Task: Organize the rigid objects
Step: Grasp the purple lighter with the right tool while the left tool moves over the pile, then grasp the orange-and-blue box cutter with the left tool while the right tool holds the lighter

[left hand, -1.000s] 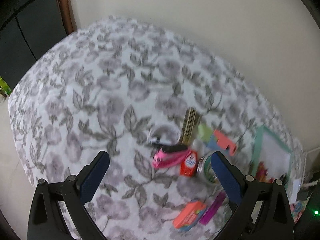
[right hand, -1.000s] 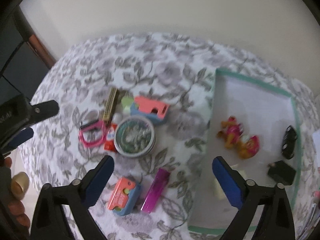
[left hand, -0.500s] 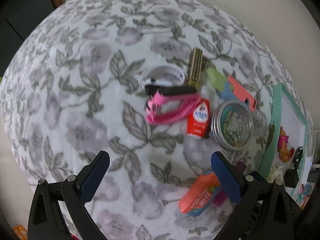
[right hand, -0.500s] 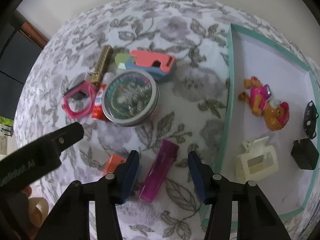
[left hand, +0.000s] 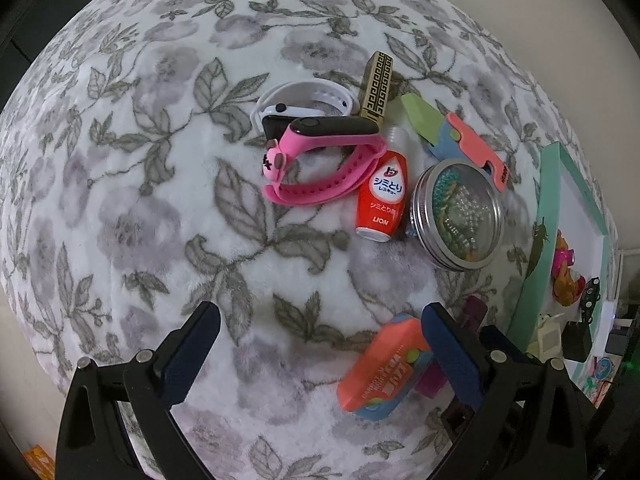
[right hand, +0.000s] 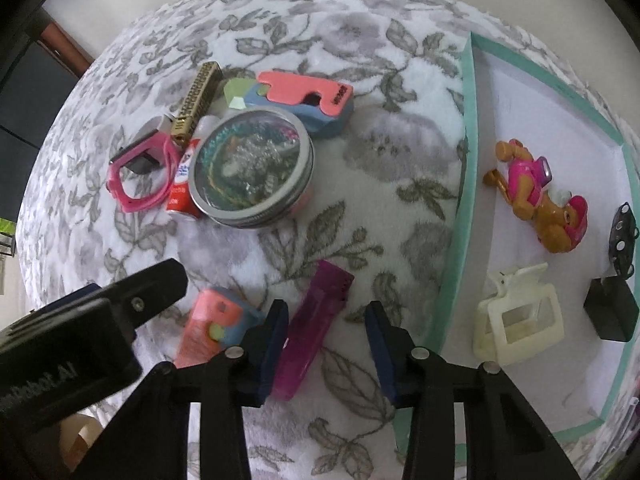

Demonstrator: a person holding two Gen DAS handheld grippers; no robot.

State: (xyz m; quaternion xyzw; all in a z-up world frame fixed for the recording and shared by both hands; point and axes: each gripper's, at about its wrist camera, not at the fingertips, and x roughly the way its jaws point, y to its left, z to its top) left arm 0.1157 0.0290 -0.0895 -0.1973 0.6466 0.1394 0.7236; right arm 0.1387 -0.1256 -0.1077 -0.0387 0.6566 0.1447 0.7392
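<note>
A magenta lighter (right hand: 310, 328) lies on the floral cloth. My right gripper (right hand: 326, 348) is open, low over it, with its left finger beside the lighter's near end. An orange and blue case (right hand: 214, 328) lies just left of it, also in the left wrist view (left hand: 384, 372). My left gripper (left hand: 320, 356) is open wide above the cloth, its right finger next to that case. Further back lie a round tin (right hand: 252, 168), a red bottle (left hand: 382, 196), a pink band (left hand: 320, 168), a gold bar (left hand: 376, 88) and a coral case (right hand: 308, 100).
A white tray with a teal rim (right hand: 460, 216) stands at the right. It holds a toy dog (right hand: 540, 196), a cream hair clip (right hand: 520, 316) and two small black pieces (right hand: 612, 312). A white band (left hand: 304, 96) lies behind the pink one.
Both grippers have come lower and closer to the objects. My right gripper has narrowed its opening and now straddles the magenta lighter's near end.
</note>
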